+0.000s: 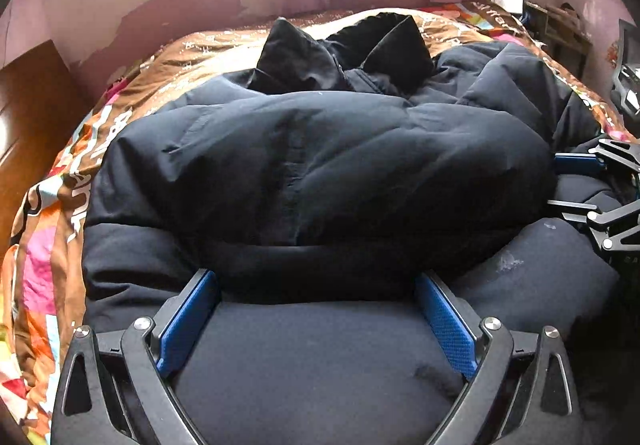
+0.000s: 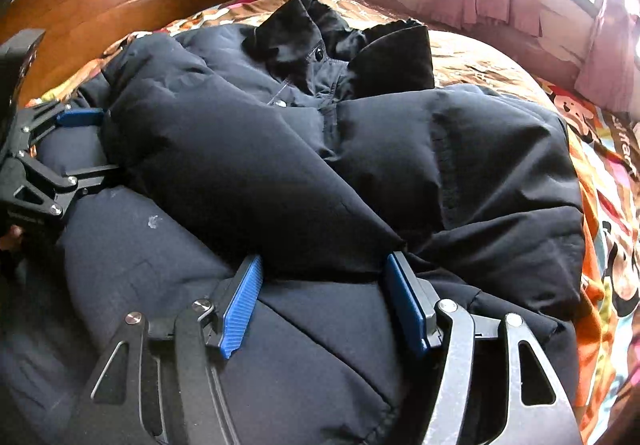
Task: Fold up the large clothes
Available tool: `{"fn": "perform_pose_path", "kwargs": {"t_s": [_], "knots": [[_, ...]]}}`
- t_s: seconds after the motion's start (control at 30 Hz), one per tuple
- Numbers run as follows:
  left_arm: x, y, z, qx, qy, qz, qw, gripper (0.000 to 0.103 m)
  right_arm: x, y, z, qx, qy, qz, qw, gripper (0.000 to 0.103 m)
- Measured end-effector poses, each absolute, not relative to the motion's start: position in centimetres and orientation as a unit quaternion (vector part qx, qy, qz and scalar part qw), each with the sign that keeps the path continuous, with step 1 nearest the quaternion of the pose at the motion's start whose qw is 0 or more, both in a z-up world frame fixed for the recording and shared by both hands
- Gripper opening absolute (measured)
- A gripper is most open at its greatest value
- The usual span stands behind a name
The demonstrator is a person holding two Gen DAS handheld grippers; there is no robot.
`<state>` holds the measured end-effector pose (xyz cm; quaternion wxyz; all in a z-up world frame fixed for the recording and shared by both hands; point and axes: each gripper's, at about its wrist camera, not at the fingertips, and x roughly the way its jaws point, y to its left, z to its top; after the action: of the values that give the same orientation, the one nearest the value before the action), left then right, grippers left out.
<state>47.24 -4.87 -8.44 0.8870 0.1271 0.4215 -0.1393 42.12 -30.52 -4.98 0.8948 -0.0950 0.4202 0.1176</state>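
Mostly the padded jacket (image 1: 320, 149) hides the bedspread (image 1: 60, 205); both grippers (left (image 1: 318, 285), right (image 2: 324, 265)) gape apart.

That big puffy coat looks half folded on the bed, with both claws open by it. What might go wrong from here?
1. The puffy jacket is thick; the sleeve folded across it may spring back now that neither the left gripper nor the right gripper clamps it.
2. The two grippers sit close together, so they might bump.
3. The jacket lies near the edge of the patterned bedspread; a tug could drag it off.
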Motion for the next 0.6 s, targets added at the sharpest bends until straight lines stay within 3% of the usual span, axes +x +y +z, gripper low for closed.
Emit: {"fn": "perform_pose_path", "kwargs": {"t_s": [0.17,0.27,0.6], "knots": [[48.5,-3.7,-5.0,0.088,0.434,-0.194,0.876,0.098,42.9,-32.1,-2.2,-0.064,0.429,0.162,0.886,0.059],[50.8,-3.1,-2.2,0.066,0.409,-0.206,0.887,0.098,44.4,-33.9,0.3,-0.026,0.403,0.177,0.898,0.069],[63.3,-4.9,2.8,0.051,0.332,-0.124,0.934,0.098,58.0,-36.4,4.2,-0.003,0.38,0.142,0.914,0.07]]}}
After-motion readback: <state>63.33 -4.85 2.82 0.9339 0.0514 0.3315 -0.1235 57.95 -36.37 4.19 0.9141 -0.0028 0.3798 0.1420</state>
